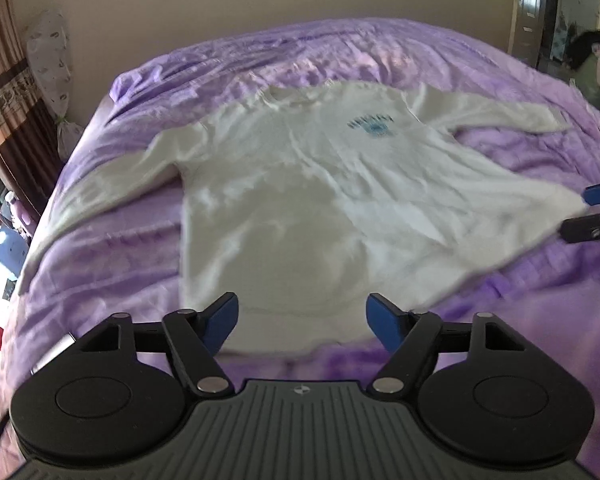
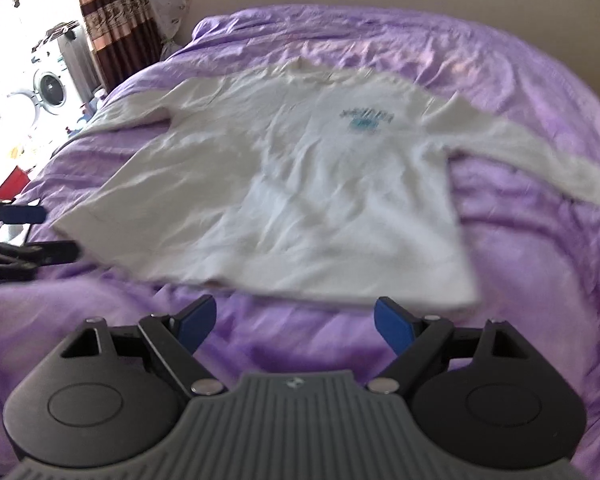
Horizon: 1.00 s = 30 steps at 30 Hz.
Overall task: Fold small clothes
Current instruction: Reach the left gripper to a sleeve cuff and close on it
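Jaws of the left gripper (image 1: 302,322) stand spread wide, with nothing pinched between the blue pads (image 1: 220,320). The near hem of the white long-sleeved shirt (image 1: 300,184) shows in the gap beyond them; whether a pad touches the fabric cannot be told because of blur. Jaws of the right gripper (image 2: 296,324) are likewise spread wide and empty, over bare purple bedspread (image 2: 300,344) just short of the shirt's near hem.

In the left wrist view the right gripper also shows at the right margin, its jaws apart beside the shirt's near right hem corner; contact with the cloth cannot be told. In the right wrist view the left gripper shows at the left margin, jaws apart, beside the opposite hem corner.

The shirt lies front up and spread flat across the middle of the bed, collar toward the far edge by the wall, hem toward the near edge. Both sleeves extend outward toward the left and right edges of the bed. A blue printed logo (image 1: 370,124) sits on the chest. The fabric is lightly wrinkled.

A brown patterned curtain (image 2: 112,8) hangs beyond the far left corner of the bed, and a washing machine (image 2: 50,86) stands past it.
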Tool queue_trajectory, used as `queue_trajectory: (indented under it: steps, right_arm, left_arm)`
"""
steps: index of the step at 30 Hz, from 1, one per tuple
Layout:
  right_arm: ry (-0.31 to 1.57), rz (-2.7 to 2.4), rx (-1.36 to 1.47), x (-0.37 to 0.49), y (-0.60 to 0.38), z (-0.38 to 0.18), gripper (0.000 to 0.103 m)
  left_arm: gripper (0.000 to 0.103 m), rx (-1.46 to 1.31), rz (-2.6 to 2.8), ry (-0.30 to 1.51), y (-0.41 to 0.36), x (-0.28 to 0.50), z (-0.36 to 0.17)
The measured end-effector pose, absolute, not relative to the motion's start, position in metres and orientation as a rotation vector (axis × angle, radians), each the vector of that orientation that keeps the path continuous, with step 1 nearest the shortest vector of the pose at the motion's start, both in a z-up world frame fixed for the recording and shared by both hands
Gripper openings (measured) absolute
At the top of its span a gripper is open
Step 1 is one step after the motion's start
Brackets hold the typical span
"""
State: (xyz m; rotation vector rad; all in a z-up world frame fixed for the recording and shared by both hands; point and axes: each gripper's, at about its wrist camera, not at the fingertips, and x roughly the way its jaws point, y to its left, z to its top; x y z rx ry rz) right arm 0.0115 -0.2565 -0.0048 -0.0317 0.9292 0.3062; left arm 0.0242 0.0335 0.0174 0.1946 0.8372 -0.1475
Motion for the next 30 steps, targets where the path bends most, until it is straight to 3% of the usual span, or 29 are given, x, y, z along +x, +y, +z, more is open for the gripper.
queue_trajectory:
  steps: [6, 11, 16, 18, 23, 28, 30]
  right_arm:
    - [0.895, 0.309, -0.014, 0.068, -0.296, 0.011, 0.082]
    - [0.805, 0.174, 0.105, 0.129, -0.347, 0.018, 0.081]
    - [0.787, 0.100, 0.072, 0.184, -0.362, 0.000, 0.061]
    - [0.806, 0.119, 0.072, 0.207, -0.353, -0.013, 0.043]
    - [0.851, 0.199, 0.089, 0.256, -0.321, -0.053, 0.016]
    - [0.912, 0.258, 0.058, 0.299, -0.284, -0.092, 0.016]
    - [0.924, 0.265, 0.019, 0.312, -0.268, -0.102, 0.011]
  left_arm:
    - [0.079, 0.055, -0.019, 0.782, 0.116, 0.077, 0.047]
    - [0.079, -0.215, 0.134, 0.739, 0.218, 0.119, 0.058]
    - [0.077, -0.378, 0.304, 0.735, 0.302, 0.152, 0.038]
    - [0.077, -0.465, 0.354, 0.752, 0.333, 0.163, 0.023]
    - [0.075, -0.722, 0.472, 0.732, 0.402, 0.168, -0.015]
    - [0.076, -0.839, 0.559, 0.746, 0.438, 0.183, -0.058]
    - [0.076, -0.931, 0.603, 0.759, 0.454, 0.184, -0.076]
